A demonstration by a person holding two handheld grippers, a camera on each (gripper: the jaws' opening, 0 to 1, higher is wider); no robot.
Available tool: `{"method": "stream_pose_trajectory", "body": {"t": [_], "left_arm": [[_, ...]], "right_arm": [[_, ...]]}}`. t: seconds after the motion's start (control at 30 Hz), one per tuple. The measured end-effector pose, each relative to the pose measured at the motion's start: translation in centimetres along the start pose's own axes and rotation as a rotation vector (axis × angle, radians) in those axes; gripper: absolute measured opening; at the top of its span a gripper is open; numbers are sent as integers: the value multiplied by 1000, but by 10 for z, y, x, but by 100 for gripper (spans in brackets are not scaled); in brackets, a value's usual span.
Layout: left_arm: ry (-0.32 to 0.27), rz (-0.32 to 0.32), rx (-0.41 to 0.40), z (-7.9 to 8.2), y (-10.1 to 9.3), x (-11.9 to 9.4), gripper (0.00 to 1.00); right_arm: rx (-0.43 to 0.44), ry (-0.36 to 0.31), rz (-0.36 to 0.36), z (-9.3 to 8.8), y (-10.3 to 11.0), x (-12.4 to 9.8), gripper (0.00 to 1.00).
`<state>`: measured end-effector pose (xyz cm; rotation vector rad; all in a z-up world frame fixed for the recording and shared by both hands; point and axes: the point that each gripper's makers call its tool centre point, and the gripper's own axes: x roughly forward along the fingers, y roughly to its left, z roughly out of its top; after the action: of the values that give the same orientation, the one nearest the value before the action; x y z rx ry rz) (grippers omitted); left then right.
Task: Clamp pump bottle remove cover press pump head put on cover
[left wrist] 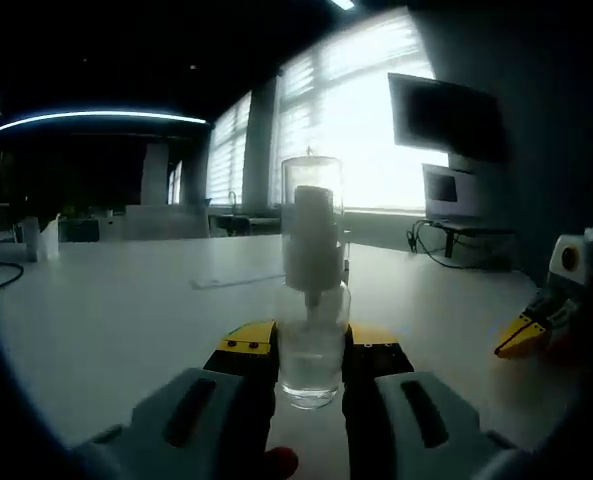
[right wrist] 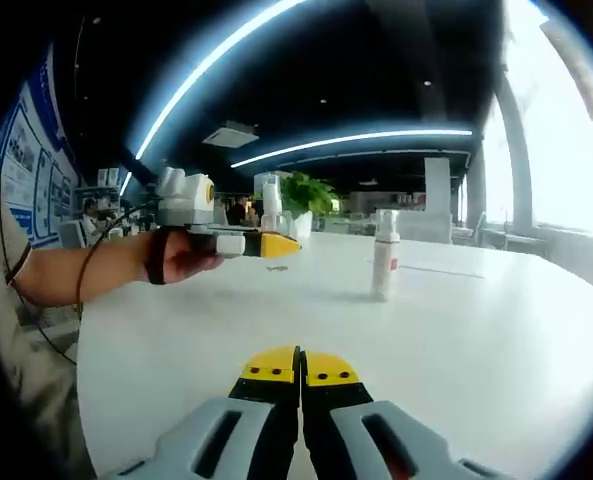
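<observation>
Left gripper view: yellow-tipped left gripper (left wrist: 313,362) clamped round base of clear plastic pump bottle (left wrist: 313,300), upright on white table (left wrist: 126,310), clear cover (left wrist: 312,190) on, steadied for removal prob. Right gripper (right wrist: 299,372) jaws closed, empty, low over table, well apart.

A: What sort of place is seen?

B: Open-plan office, prob. w/ a meeting area. A large white tabletop (right wrist: 496,330) is seen, w/ long curved light strips (right wrist: 351,138) set in a dark ceiling.

A: What else is shown?

B: Tall windows w/ blinds (left wrist: 376,120) along one wall, a dark wall screen (left wrist: 444,118), a monitor on a side desk (left wrist: 444,190) w/ cables hanging. Posters (right wrist: 21,170) are seen on a wall, a potted plant (right wrist: 306,195) further back, and more desks w/ people seated in the bkgd.
</observation>
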<state>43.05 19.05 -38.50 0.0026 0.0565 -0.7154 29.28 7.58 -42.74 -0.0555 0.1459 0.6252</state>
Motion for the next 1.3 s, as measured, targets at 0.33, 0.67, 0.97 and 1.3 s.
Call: {"method": "stream_pose_trajectory", "body": {"t": [0.33,0.67,0.97,1.3], "left_arm": [[10,19,11,-9,23,31,16],[31,58,-4,-30,33,53,16],[55,79,-5,-34,47,62,16],[80,65,27,-38,45,63,16]], "right_arm": [[-11,-7,-20,2,-2,-1,0],[-18,-16,-33,3,-5,-2,0],[-28,-19,-32,3,-3,-2,0],[-32,-40,-43,6,-6,-3,0]]}}
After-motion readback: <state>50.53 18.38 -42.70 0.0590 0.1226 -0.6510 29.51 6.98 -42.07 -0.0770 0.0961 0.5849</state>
